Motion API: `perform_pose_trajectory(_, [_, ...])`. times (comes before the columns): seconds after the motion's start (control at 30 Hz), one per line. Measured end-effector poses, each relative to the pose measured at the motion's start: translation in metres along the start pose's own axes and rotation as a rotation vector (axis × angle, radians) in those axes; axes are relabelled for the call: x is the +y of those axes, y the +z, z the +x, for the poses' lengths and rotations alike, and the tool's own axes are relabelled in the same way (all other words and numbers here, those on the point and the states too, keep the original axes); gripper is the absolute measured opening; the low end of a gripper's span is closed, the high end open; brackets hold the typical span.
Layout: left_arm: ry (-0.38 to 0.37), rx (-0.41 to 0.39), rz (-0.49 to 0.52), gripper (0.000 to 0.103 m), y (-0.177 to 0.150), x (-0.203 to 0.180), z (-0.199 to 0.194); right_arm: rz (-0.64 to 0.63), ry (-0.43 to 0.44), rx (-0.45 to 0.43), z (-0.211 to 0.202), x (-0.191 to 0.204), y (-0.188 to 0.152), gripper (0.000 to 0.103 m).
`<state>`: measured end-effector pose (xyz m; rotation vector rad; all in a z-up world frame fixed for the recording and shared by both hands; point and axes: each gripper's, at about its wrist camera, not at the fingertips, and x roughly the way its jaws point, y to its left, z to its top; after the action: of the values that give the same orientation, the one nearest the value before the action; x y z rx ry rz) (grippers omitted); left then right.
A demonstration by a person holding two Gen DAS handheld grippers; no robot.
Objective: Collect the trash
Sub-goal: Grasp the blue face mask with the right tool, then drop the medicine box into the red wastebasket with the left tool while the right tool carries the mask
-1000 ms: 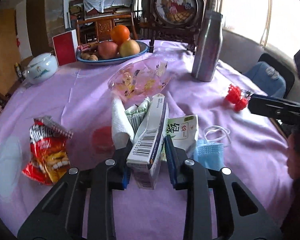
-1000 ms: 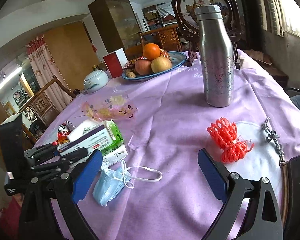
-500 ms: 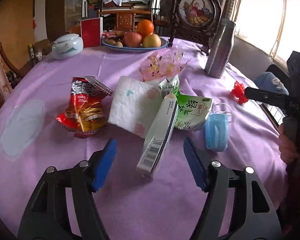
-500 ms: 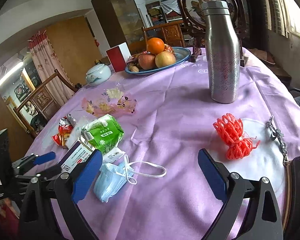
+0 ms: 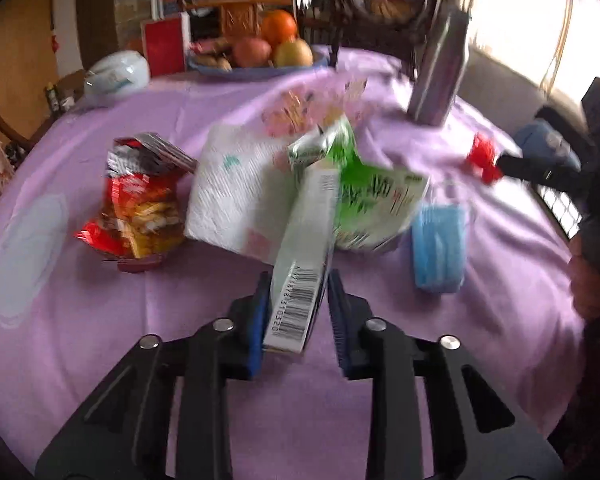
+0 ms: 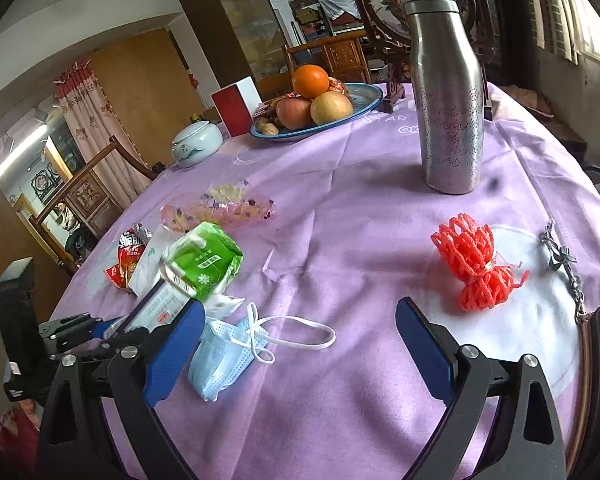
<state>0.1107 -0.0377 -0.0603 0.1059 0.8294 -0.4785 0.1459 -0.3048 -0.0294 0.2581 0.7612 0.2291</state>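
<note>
Between left gripper (image 5: 296,312) pads: carton (image 5: 306,240), barcode-end.

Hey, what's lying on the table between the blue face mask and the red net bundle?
Nothing: in the right wrist view, only bare purple tablecloth separates the blue face mask from the red net bundle.

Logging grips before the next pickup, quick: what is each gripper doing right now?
Left gripper: jaws just closing around the white carton; firm grip cannot be told.
Right gripper: open, holding nothing.
</note>
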Motion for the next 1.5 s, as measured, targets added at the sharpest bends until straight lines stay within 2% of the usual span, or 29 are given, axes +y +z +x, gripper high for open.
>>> perform_pose_trajectory(0.17, [-0.085, -0.096, -0.092, 0.028, -0.007, 0.018, -0.039, -0.067, 0.061, 0.039, 0.004, 0.017, -0.006, 0.093])
perform_pose_trajectory(0.3, [-0.045, -0.127, -0.126, 0.028, -0.012, 0.030, -0.059, -0.161, 0.115, 0.125, 0.018, 0.040, -0.017, 0.086])
perform_pose_trajectory(0.43, [-0.012, -0.154, -0.155, 0.028, -0.020, 0.041, -0.076, -0.264, 0.107, 0.178, 0.031, 0.063, -0.031, 0.073])
perform_pose_trajectory(0.47, [0.000, -0.160, -0.165, 0.028, -0.023, 0.044, -0.079, -0.282, 0.097, 0.184, 0.033, 0.066, -0.034, 0.068])
perform_pose_trajectory(0.53, [0.012, -0.167, -0.186, 0.028, -0.028, 0.050, -0.084, -0.308, 0.085, 0.205, 0.039, 0.071, -0.038, 0.050])
perform_pose_trajectory(0.6, [0.022, -0.172, -0.211, 0.028, -0.032, 0.058, -0.088, -0.292, 0.130, 0.208, 0.040, 0.071, -0.038, 0.019])
perform_pose_trajectory(0.63, [0.029, -0.175, -0.227, 0.028, -0.034, 0.063, -0.091, -0.279, 0.144, 0.177, 0.035, 0.070, -0.035, 0.016])
perform_pose_trajectory(0.77, [0.044, -0.196, -0.281, 0.028, -0.042, 0.077, -0.104, -0.244, 0.156, 0.022, 0.006, 0.062, -0.023, 0.015])
perform_pose_trajectory(0.9, [0.071, -0.225, -0.308, 0.028, -0.048, 0.086, -0.122, -0.212, 0.179, -0.055, -0.011, 0.053, -0.014, 0.015])
perform_pose_trajectory(1.27, [0.180, -0.282, -0.385, 0.028, -0.083, 0.101, -0.172, -0.282, 0.142, -0.123, -0.026, 0.064, -0.018, 0.015])
perform_pose_trajectory(1.5, [0.306, -0.300, -0.486, 0.027, -0.138, 0.124, -0.219, -0.307, 0.139, -0.134, -0.027, 0.072, -0.023, 0.015])
